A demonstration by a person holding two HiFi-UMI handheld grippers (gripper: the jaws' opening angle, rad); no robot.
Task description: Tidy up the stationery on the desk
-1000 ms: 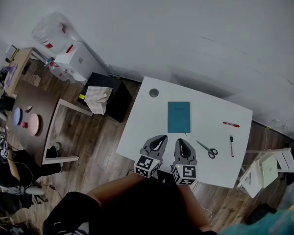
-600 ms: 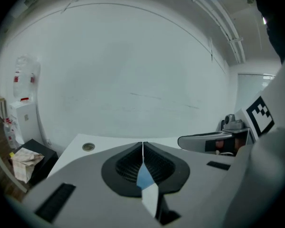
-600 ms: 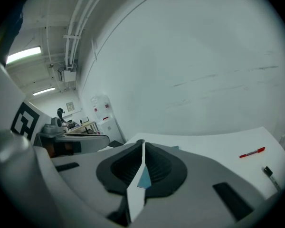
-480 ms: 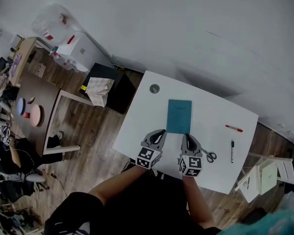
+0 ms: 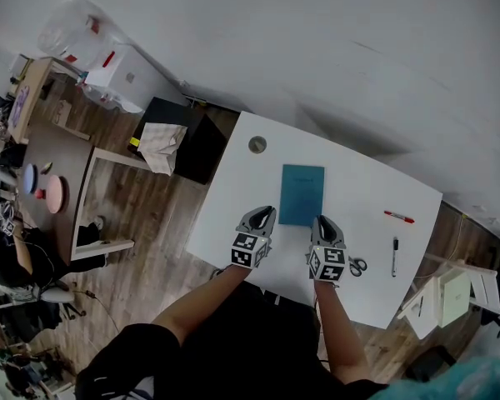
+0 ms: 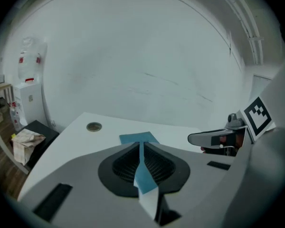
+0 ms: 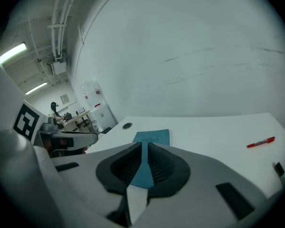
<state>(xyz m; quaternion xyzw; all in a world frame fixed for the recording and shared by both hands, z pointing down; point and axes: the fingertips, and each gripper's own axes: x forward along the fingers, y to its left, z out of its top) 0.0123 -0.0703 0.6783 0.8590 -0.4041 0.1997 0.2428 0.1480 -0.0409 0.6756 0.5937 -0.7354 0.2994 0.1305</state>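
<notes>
Both grippers hover over the near edge of the white desk, side by side. The left gripper has its jaws together and empty, and the right gripper likewise. The blue notebook lies flat just beyond and between them, showing through each gripper's narrow slit. The scissors lie just right of the right gripper, with their blades partly hidden behind it. Farther right lie a red pen and a black pen, well apart from the notebook. A round hole sits near the desk's far-left corner. A black cabinet with a cloth on it stands left of the desk.
</notes>
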